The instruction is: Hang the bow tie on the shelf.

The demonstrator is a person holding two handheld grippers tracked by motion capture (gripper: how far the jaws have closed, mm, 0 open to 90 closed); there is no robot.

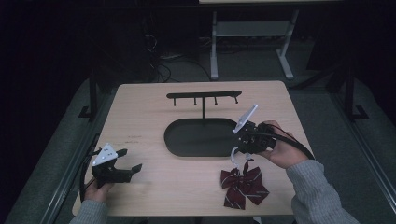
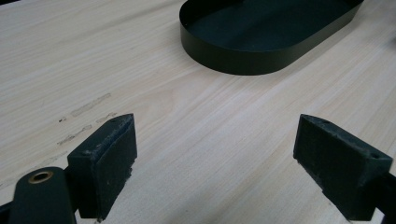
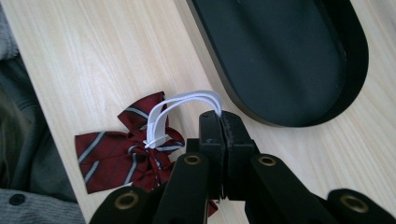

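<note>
Lower right of the high view, my right gripper [image 1: 239, 153] pinches the white elastic loop [image 3: 187, 100] of the dark red striped fabric bow [image 1: 243, 185] lying on the pale wooden table [image 1: 140, 112]. Lower left, my left gripper [image 1: 130, 161] gapes empty.
</note>
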